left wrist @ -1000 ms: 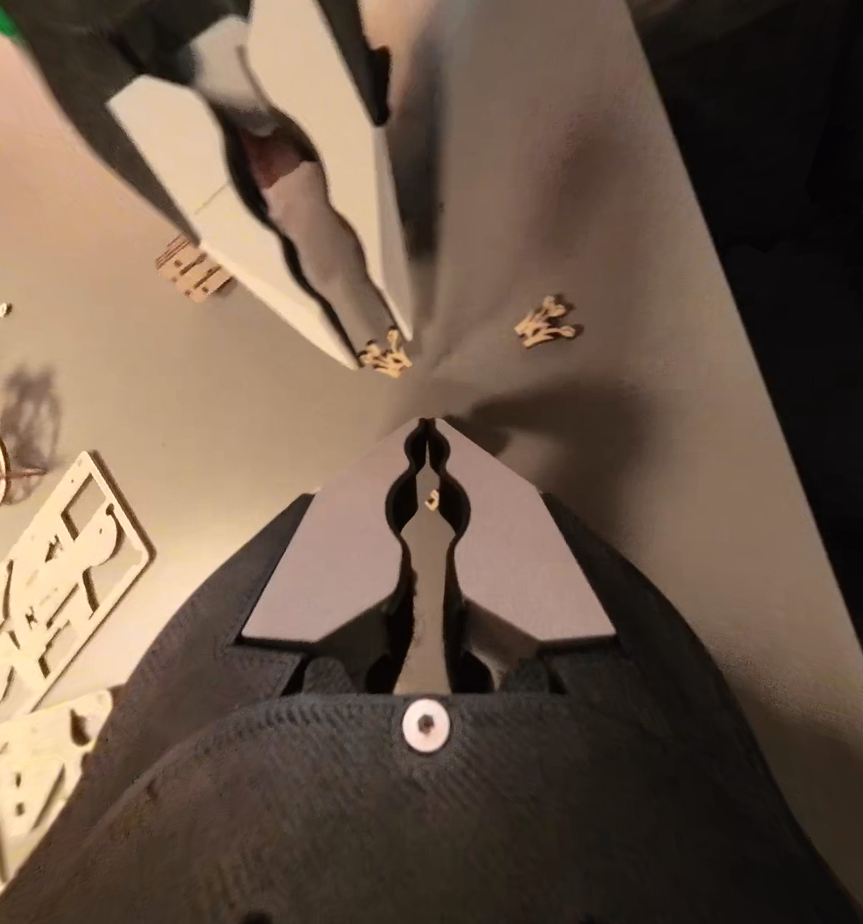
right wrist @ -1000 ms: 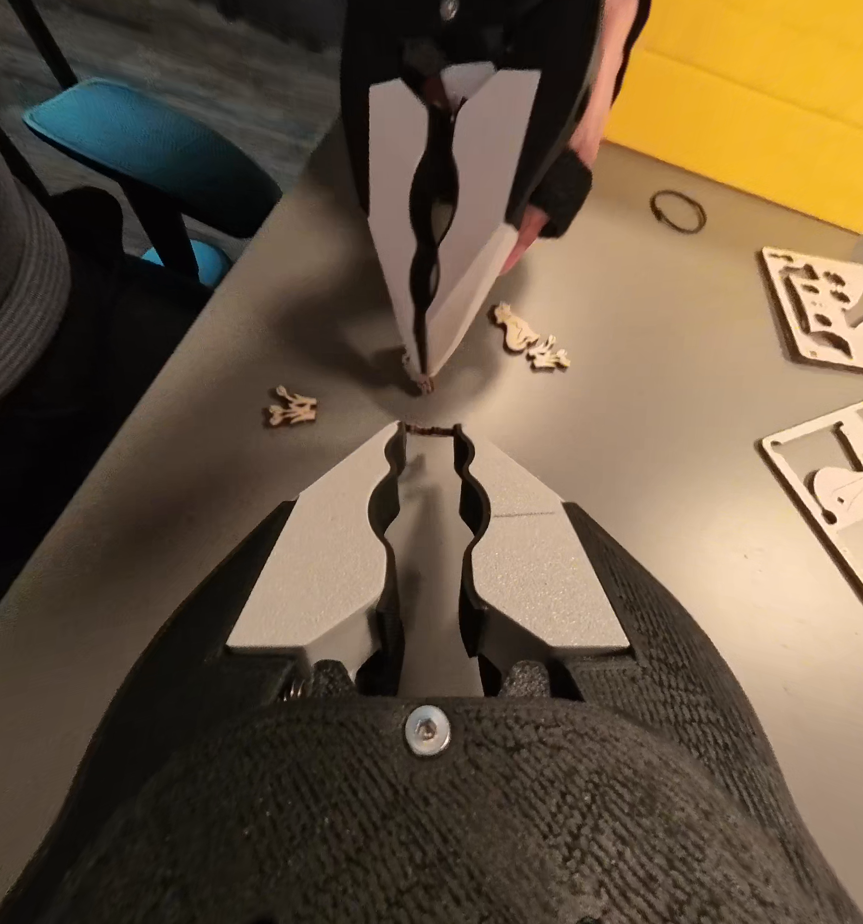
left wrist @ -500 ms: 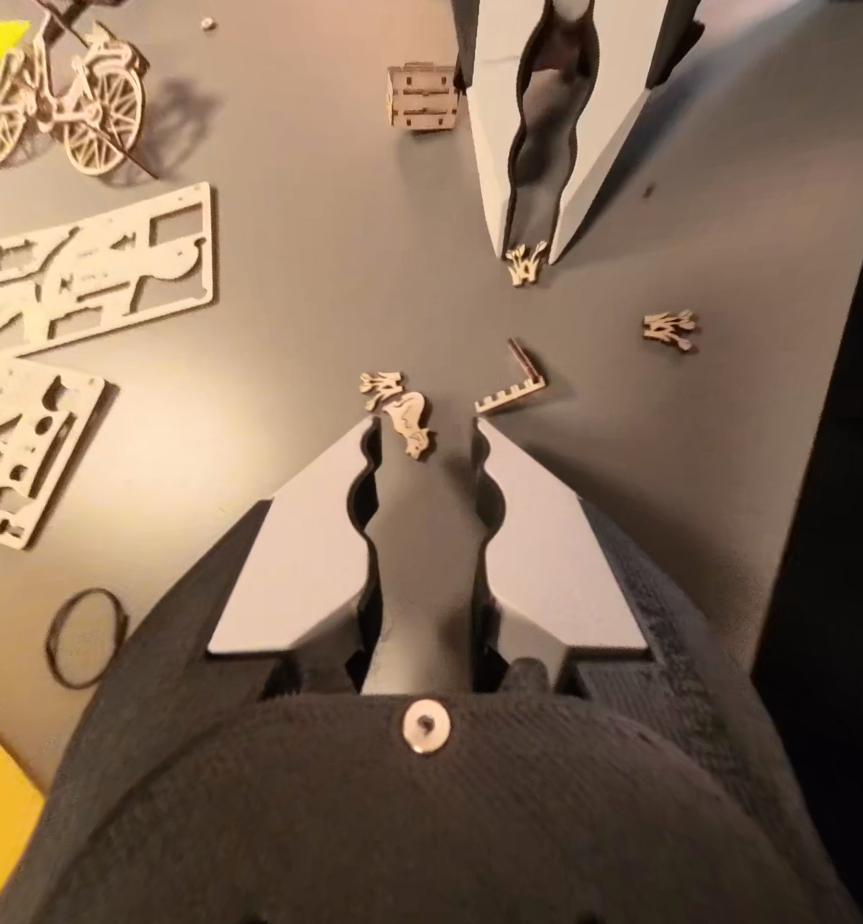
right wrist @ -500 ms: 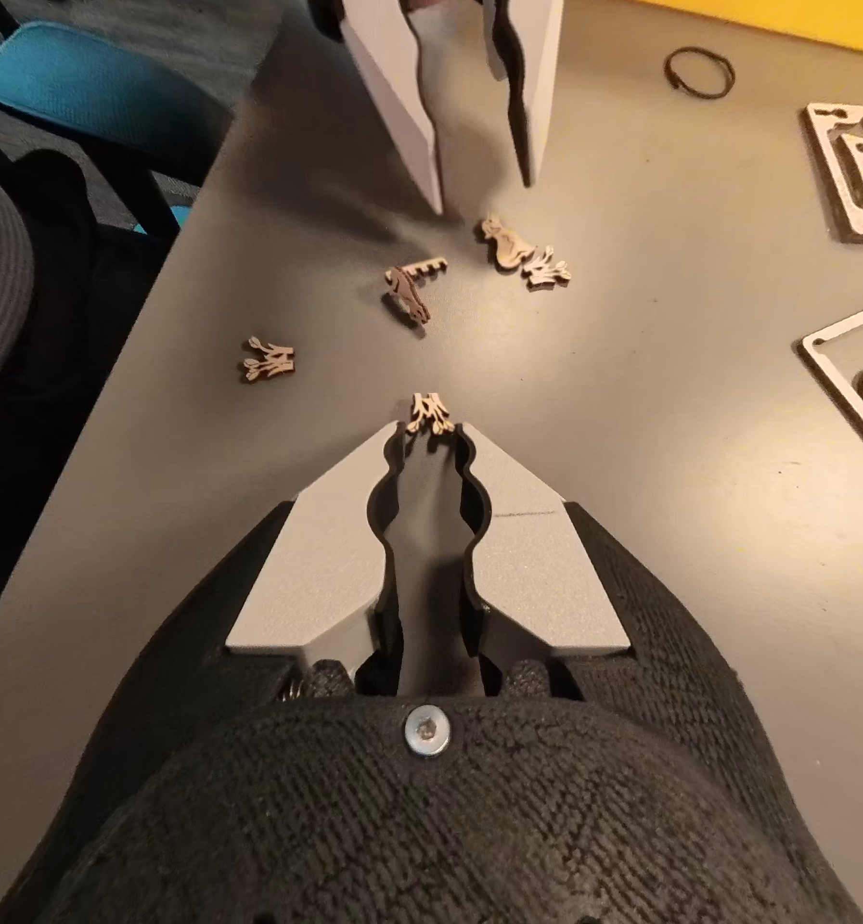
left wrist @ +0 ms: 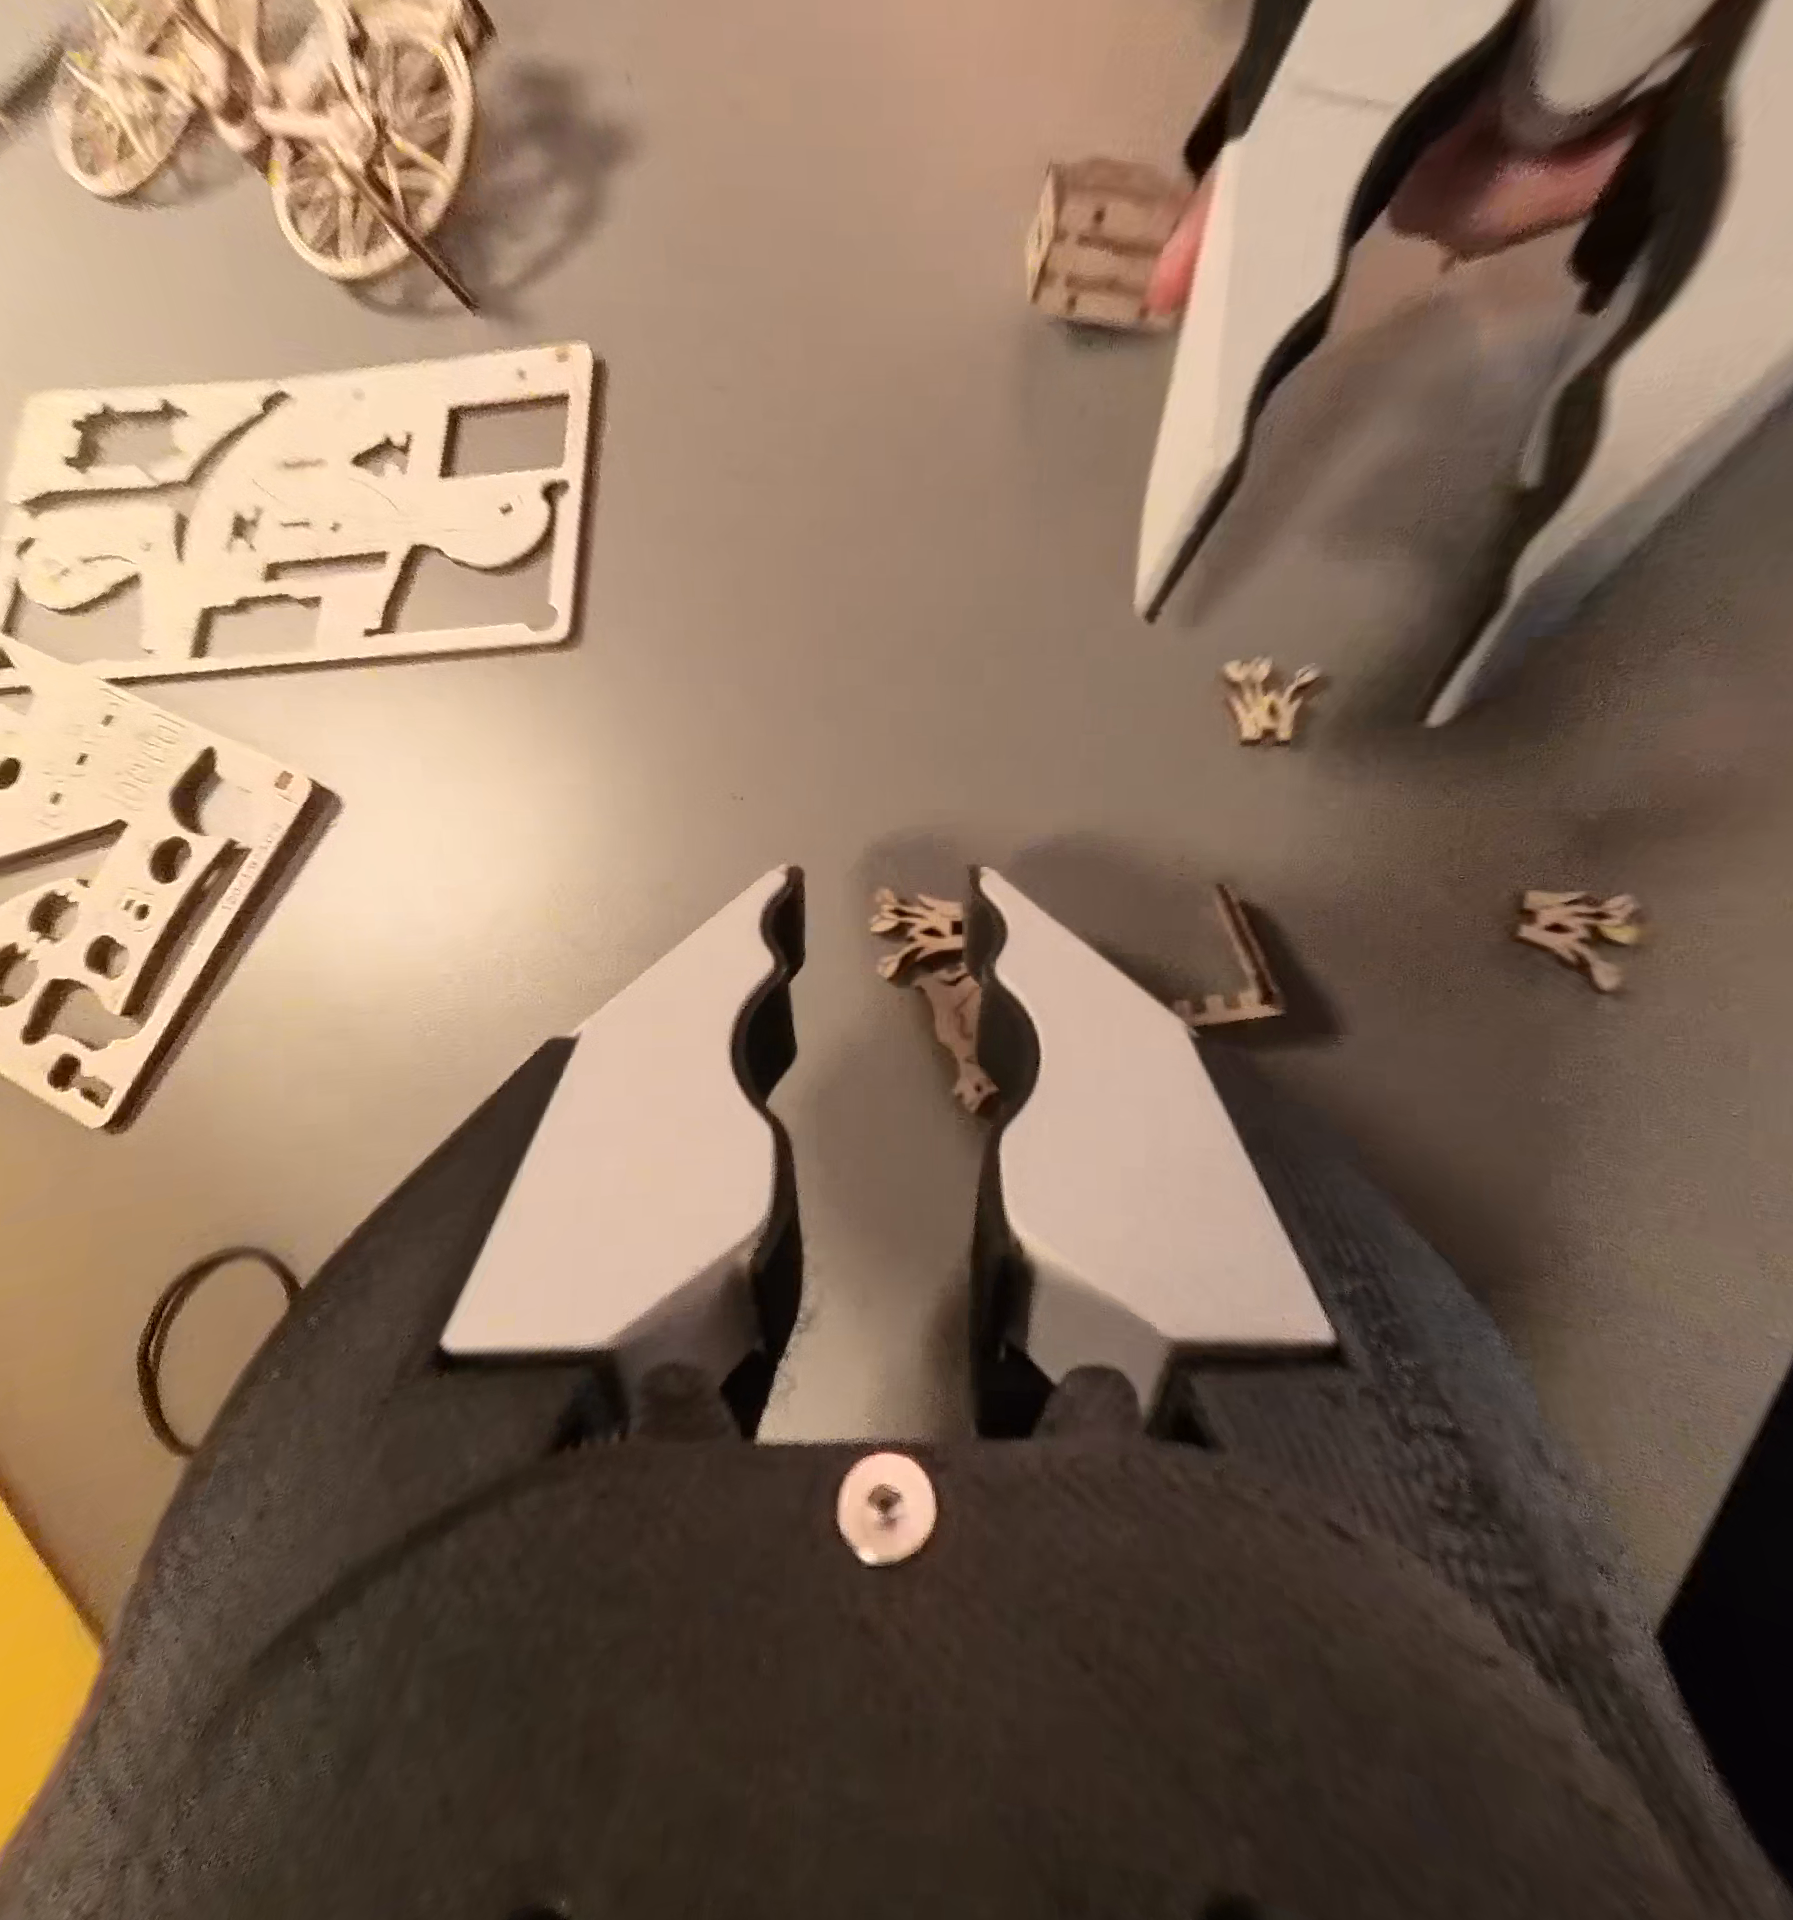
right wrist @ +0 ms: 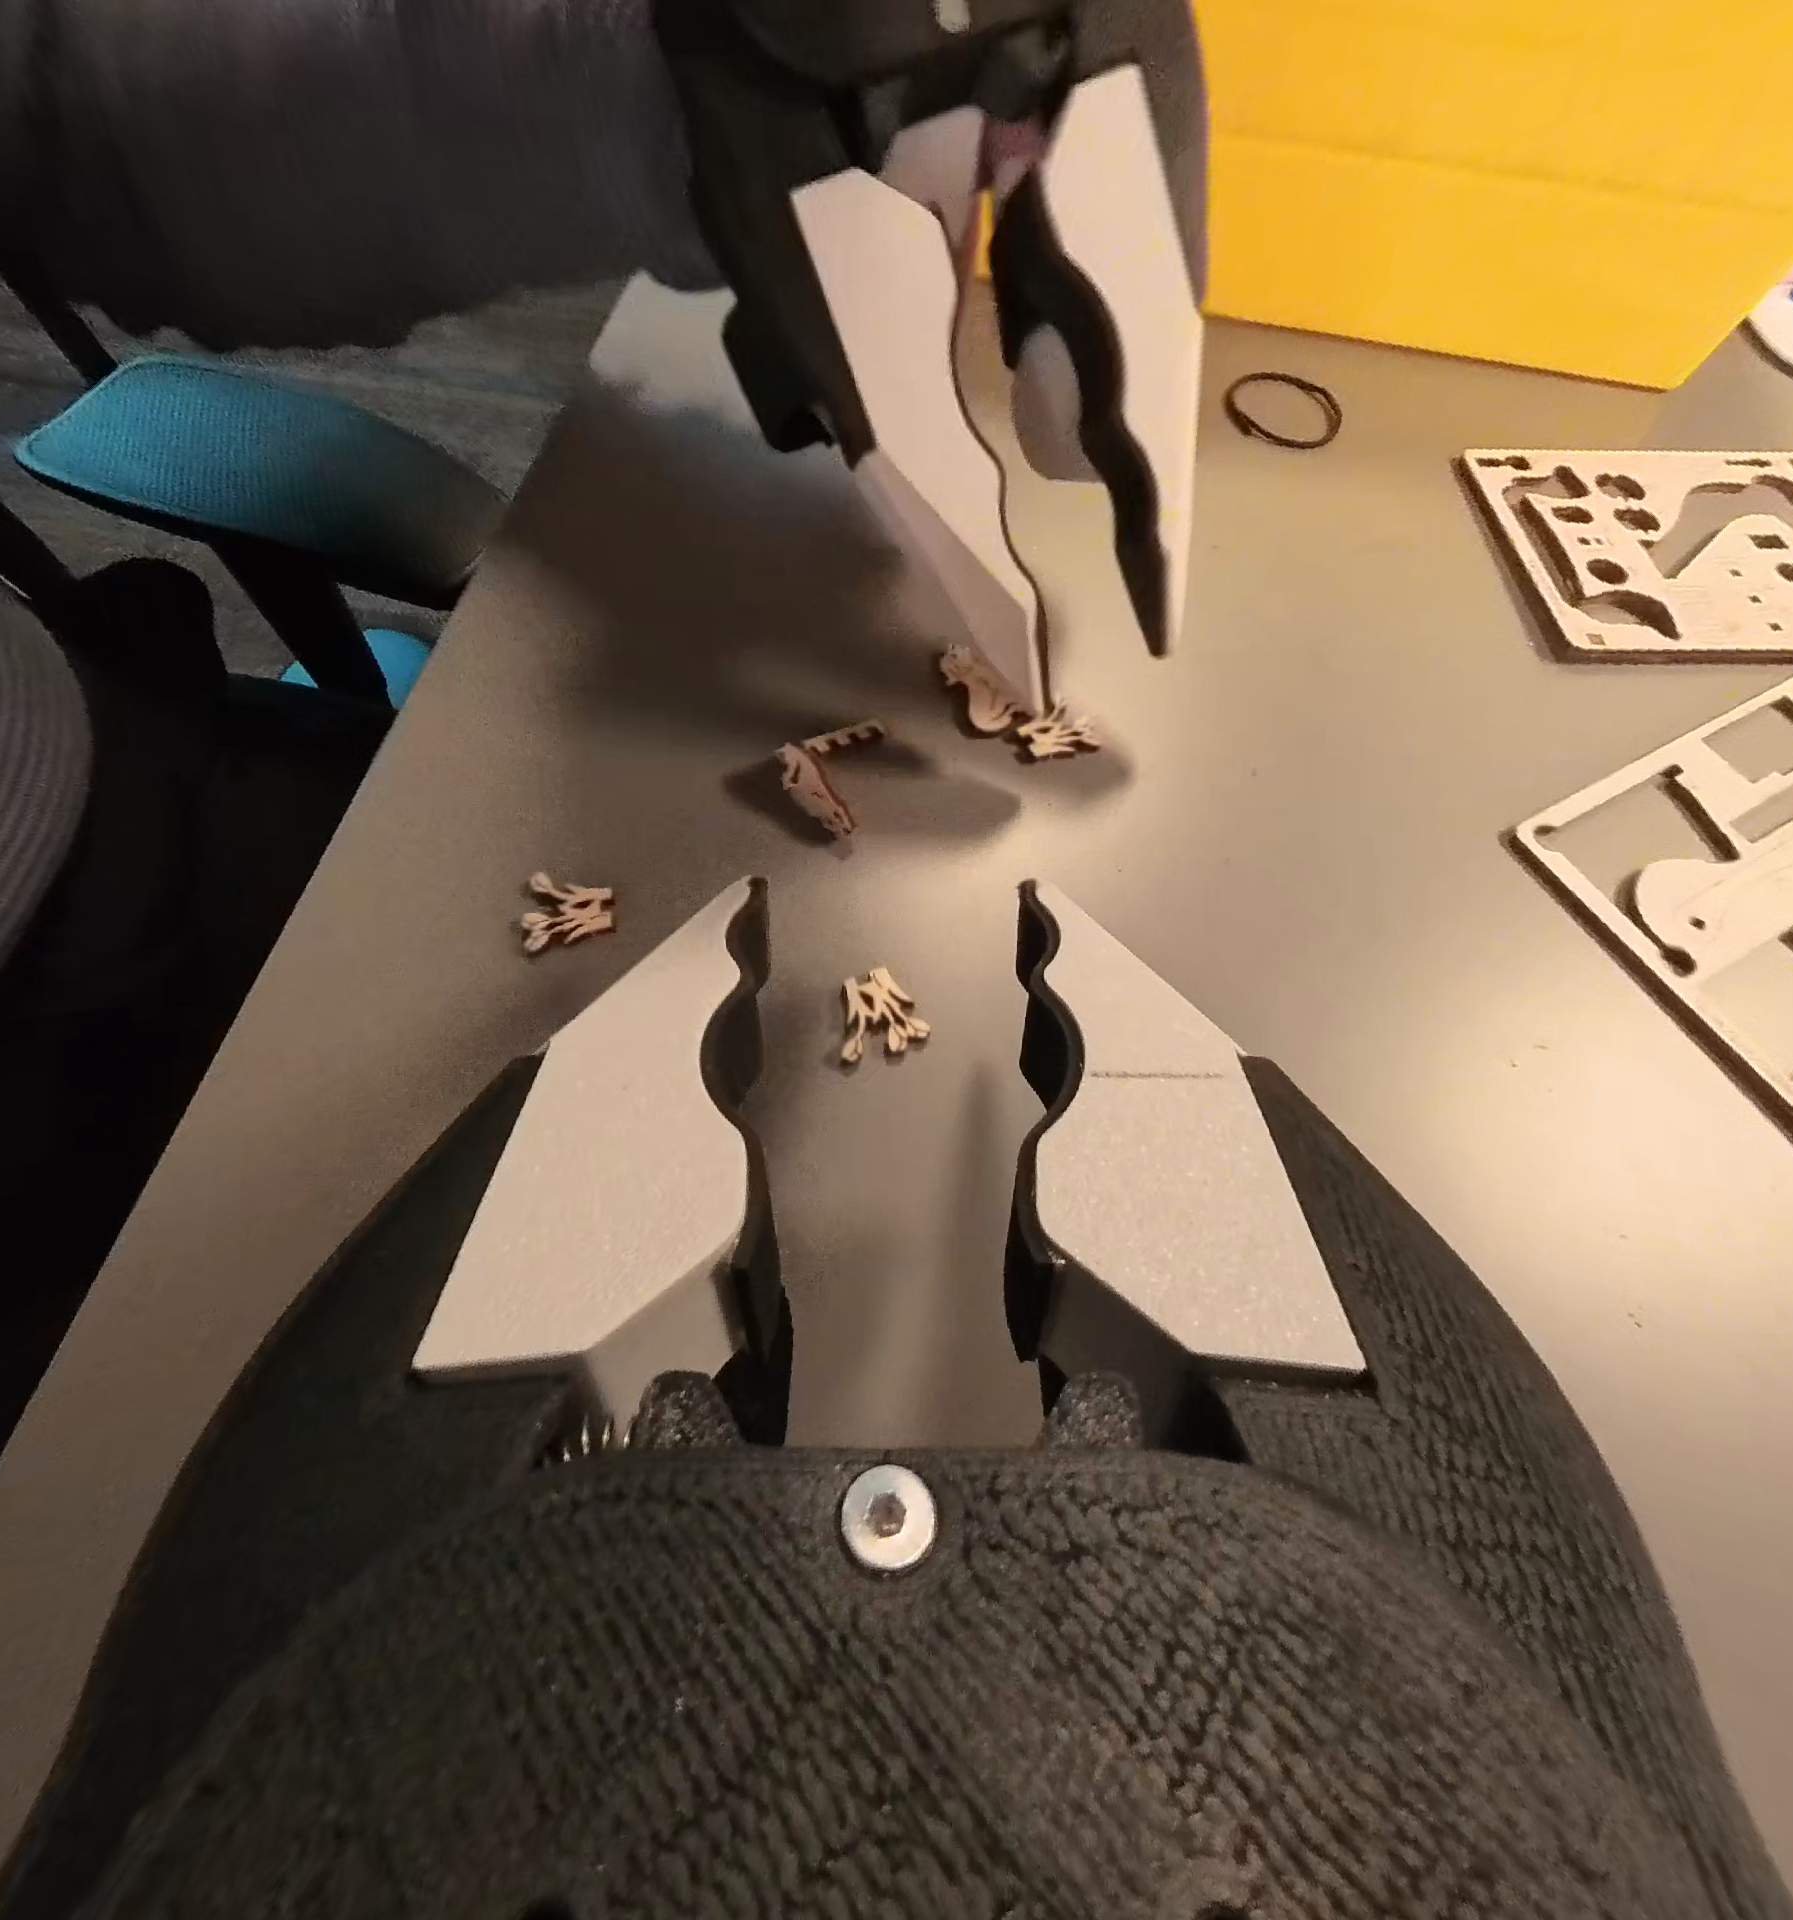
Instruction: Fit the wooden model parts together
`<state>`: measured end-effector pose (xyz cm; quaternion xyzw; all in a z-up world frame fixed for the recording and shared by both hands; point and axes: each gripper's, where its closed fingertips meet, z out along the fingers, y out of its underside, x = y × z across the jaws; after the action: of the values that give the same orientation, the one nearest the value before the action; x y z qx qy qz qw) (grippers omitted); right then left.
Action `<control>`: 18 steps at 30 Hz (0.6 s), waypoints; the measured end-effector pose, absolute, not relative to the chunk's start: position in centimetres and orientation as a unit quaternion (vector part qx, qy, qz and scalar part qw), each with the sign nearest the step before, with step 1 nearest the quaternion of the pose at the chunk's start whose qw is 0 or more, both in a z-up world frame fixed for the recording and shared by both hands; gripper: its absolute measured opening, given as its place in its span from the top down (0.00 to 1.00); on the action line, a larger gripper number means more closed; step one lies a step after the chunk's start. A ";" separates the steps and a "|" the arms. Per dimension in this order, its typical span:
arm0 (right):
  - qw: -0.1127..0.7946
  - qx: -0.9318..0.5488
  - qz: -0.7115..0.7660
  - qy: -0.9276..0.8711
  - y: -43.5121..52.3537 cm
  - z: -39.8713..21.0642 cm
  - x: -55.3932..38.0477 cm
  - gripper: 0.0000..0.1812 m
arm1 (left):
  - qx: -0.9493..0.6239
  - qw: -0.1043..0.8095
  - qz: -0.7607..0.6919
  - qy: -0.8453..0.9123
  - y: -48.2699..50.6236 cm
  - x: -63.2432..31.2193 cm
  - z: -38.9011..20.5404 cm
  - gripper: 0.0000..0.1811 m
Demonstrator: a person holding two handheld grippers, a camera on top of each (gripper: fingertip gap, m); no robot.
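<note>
Small laser-cut wooden parts lie on the grey table (left wrist: 767, 675). My left gripper (left wrist: 884, 883) is open and empty, low over an animal-shaped part with antlers (left wrist: 923, 951) that lies between its fingers, partly hidden by the right finger. An L-shaped toothed part (left wrist: 1235, 977) lies just to its right. My right gripper (right wrist: 892, 891) is open and empty, with an antler part (right wrist: 881, 1013) lying on the table between its fingers. Another antler part (right wrist: 567, 912) lies to its left. The left gripper (right wrist: 1094, 675) also shows opposite in the right wrist view, beside the animal part (right wrist: 985, 691).
A finished wooden bicycle (left wrist: 279, 135), two cut-out sheets (left wrist: 289, 509) (left wrist: 92, 883), a small wooden box (left wrist: 1100, 244) and a black rubber band (left wrist: 206, 1340) lie around. A yellow box (right wrist: 1494, 156) stands at the back. The table edge (right wrist: 352, 831) drops off towards a blue chair (right wrist: 248, 457).
Both grippers were shut on small parts a second ago. The left let go first and moved over the animal part. The right has now opened wider, leaving the antler part on the table.
</note>
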<state>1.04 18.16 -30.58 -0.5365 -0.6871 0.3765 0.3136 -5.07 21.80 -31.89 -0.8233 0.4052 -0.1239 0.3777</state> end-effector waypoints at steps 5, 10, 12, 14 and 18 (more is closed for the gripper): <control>0.315 -0.554 0.375 -0.673 18.8 -30.8 0.4 0.75 | -0.831 0.312 -0.100 0.449 22.1 -5.1 -33.3 0.86; 0.321 -0.586 0.419 -0.614 20.0 -29.6 -0.1 0.78 | -0.829 0.282 -0.091 0.475 21.1 -5.3 -33.8 0.84; 0.318 -0.592 0.447 -0.590 20.3 -28.9 -0.2 0.79 | -0.827 0.277 -0.089 0.482 20.8 -5.3 -33.8 0.87; 0.315 -0.596 0.473 -0.568 20.5 -28.3 -0.3 0.80 | -0.823 0.277 -0.096 0.487 20.6 -4.9 -33.9 0.95; 0.312 -0.605 0.503 -0.532 21.2 -27.7 -0.2 0.81 | -0.803 0.314 -0.057 0.503 21.5 -5.0 -33.6 0.95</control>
<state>-0.18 21.17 -27.67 -0.6051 -0.5323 0.5032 0.3120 -4.96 21.49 -33.64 -0.8031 0.5033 -0.0569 0.3139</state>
